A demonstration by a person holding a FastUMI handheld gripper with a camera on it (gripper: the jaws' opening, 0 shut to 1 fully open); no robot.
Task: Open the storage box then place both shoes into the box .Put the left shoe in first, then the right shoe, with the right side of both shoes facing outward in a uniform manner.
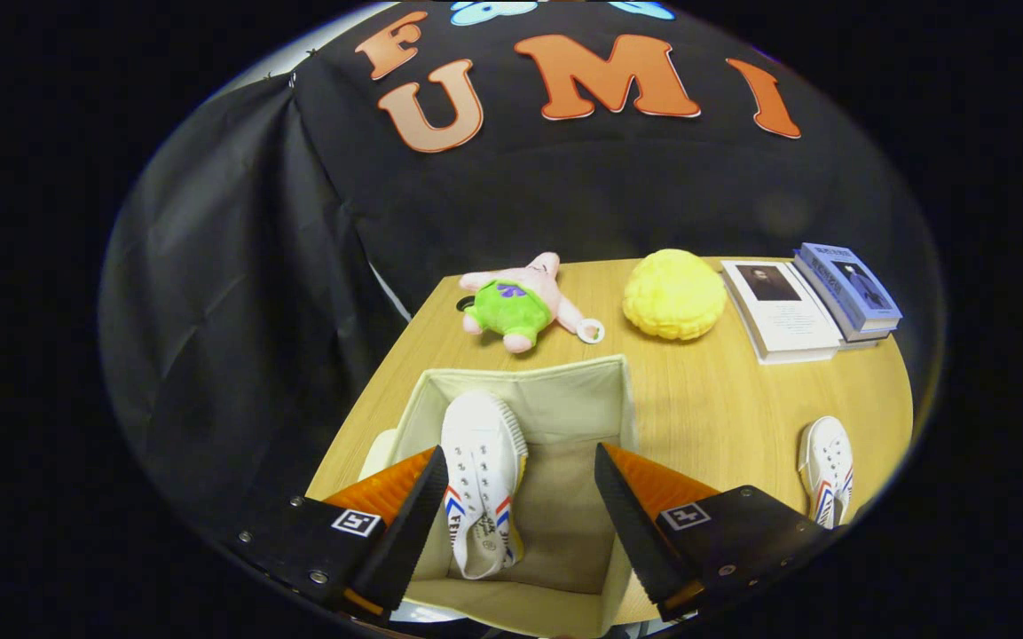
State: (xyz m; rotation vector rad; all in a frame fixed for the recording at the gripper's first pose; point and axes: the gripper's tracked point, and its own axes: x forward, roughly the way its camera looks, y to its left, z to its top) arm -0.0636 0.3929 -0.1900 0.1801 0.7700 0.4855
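Gripper (520,497) spread wide above the open beige fabric storage box (610,390), pinching nothing. One white canvas shoe (481,484) (red and blue stripes on the side) inside the box against its left wall, between the fingers and nearer the left one, toe toward the far wall. Lettering on its side too small to read. Second white shoe (828,469) on the wooden table (706,404) near the right edge, well apart from the box. Beyond the box, near the far edge: pink starfish plush (520,302) in green shorts, with a white ring (591,331) just beside it, and a yellow knobbly ball (673,294). At the far right corner, a white book (782,311) touching two stacked bluish books (850,288); cover writing illegible.
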